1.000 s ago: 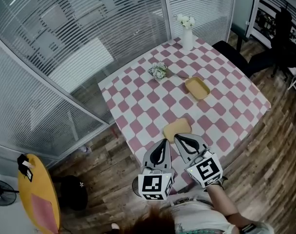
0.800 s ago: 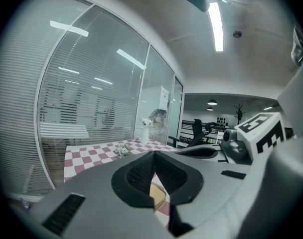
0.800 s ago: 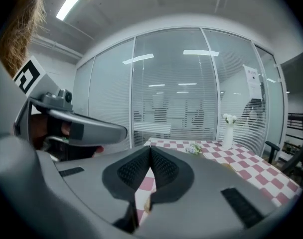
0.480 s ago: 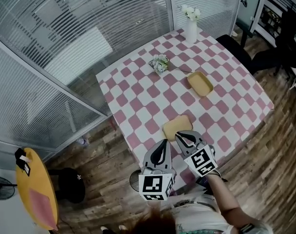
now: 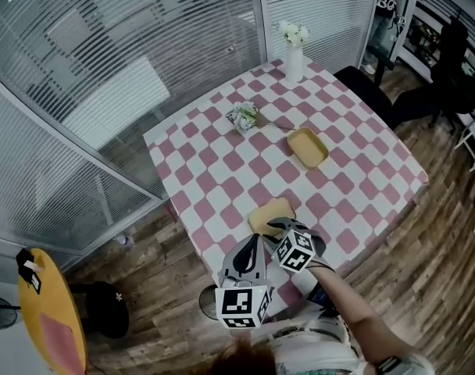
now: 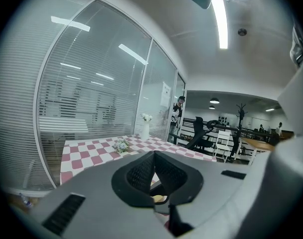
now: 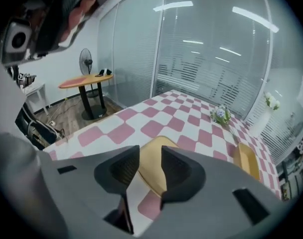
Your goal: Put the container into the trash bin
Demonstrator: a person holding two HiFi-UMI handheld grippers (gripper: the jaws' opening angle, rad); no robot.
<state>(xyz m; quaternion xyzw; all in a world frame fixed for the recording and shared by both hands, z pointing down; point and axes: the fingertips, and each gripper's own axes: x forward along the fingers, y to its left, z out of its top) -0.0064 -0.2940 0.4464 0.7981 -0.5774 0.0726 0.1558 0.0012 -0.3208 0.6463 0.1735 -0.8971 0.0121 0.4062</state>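
Pre-grasp only. Opening right gripper (image 5: 278, 226) fingers in line with shallow yellow plastic container (image 5: 267, 212) on pink-checked tabletop (image 5: 222, 162), nothing pinched. Left gripper (image 5: 252, 243) fingers shut, empty. Grasp, carry, drop pending.

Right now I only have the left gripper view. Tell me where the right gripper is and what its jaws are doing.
Observer: The right gripper tilts down over the near yellow container at the near edge of the table. Its jaws are opening, and the container shows between them, not pinched.
Operator: Check for another container.
Observer: A second yellow container lies farther up the table, right of the flower bunch.
Operator: Place my left gripper from above.
Observer: The left gripper sits just left of the right one, by the table's near corner.
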